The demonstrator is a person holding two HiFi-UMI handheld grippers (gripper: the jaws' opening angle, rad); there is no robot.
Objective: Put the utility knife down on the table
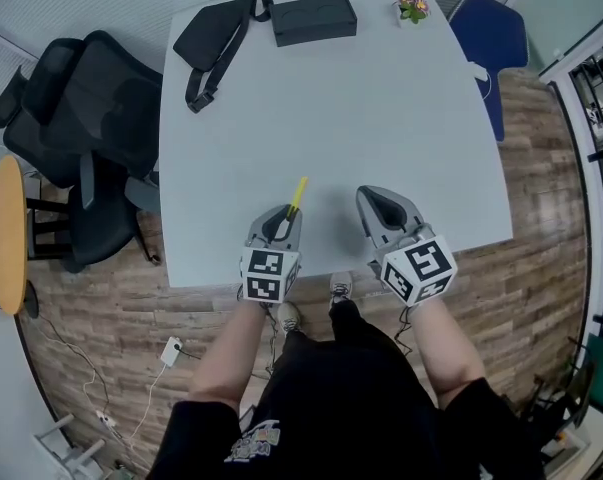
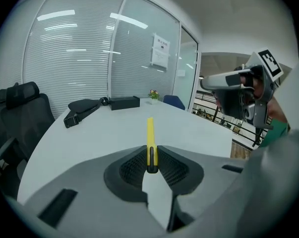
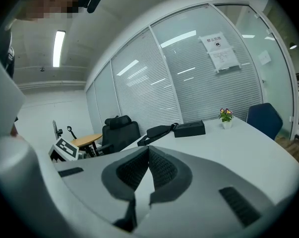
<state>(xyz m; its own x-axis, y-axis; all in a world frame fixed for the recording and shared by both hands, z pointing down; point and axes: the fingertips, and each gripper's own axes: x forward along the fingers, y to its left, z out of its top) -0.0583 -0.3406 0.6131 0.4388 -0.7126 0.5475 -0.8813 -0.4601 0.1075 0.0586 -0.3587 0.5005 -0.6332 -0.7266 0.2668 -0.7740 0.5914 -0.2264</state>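
Observation:
A slim yellow utility knife [image 1: 297, 194] sticks forward out of my left gripper [image 1: 281, 224], over the near edge of the white table [image 1: 331, 118]. In the left gripper view the knife [image 2: 149, 138] is pinched upright between the two dark ribbed pads, so that gripper [image 2: 151, 166] is shut on it. My right gripper [image 1: 379, 208] hovers beside it to the right, above the table's near edge. Its pads [image 3: 156, 166] meet at the tips with nothing between them, so the right gripper [image 3: 148, 155] is shut and empty.
At the table's far end lie a black sling bag [image 1: 216, 38], a black flat case [image 1: 314, 18] and a small flower pot [image 1: 412, 6]. A black office chair [image 1: 81, 138] stands left of the table, a blue chair [image 1: 493, 38] at the far right. A round wooden table [image 1: 5, 233] is far left.

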